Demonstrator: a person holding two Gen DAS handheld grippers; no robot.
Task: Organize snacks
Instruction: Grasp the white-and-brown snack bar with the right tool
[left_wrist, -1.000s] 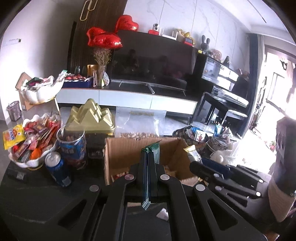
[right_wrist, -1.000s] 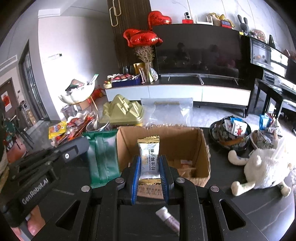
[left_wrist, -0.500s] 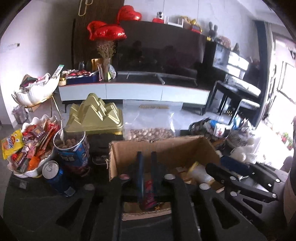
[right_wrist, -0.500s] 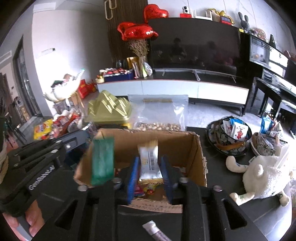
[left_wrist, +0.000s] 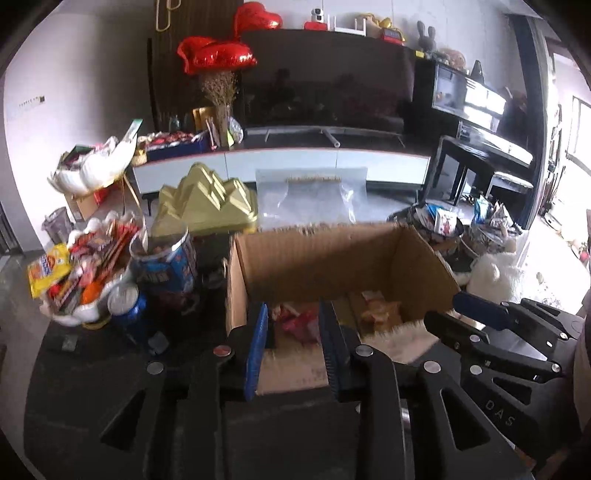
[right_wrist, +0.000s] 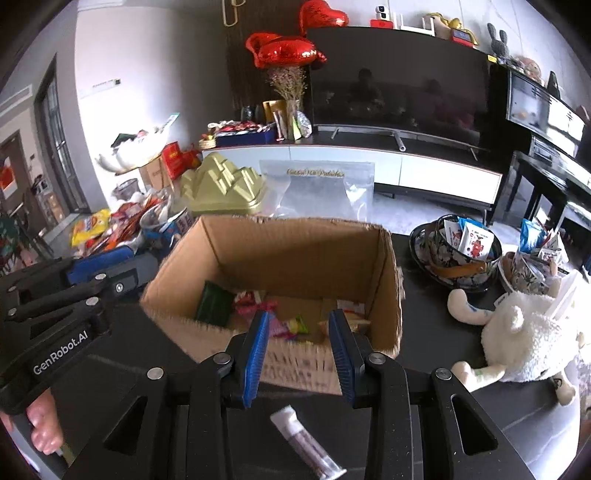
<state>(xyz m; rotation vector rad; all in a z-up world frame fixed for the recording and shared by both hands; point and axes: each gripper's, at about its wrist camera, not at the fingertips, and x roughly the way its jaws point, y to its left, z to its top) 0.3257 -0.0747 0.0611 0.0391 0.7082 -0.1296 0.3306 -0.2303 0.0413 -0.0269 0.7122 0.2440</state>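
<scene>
An open cardboard box (left_wrist: 332, 258) (right_wrist: 295, 251) stands on the dark table and holds several snack packets. A green packet (right_wrist: 214, 304) leans inside its left wall, with red, pink and yellow wrappers (right_wrist: 284, 325) beside it. My left gripper (left_wrist: 293, 334) is open and empty at the box's near edge. My right gripper (right_wrist: 299, 339) is open and empty at the near edge too, and it also shows at the right of the left wrist view (left_wrist: 476, 325). The left gripper shows at the left of the right wrist view (right_wrist: 92, 273).
A white dish of snacks (left_wrist: 74, 273), a blue can (left_wrist: 127, 310) and a blue tub (left_wrist: 166, 258) stand left of the box. A gold tin (right_wrist: 225, 190) and clear bag (right_wrist: 317, 192) are behind it. Patterned bowls (right_wrist: 458, 254) and a plush sheep (right_wrist: 524, 339) are right. A small tube (right_wrist: 306, 446) lies near.
Both grippers have opened over the box. The green packet left my left gripper and the white packet left my right gripper; the green one now lies inside the box.
</scene>
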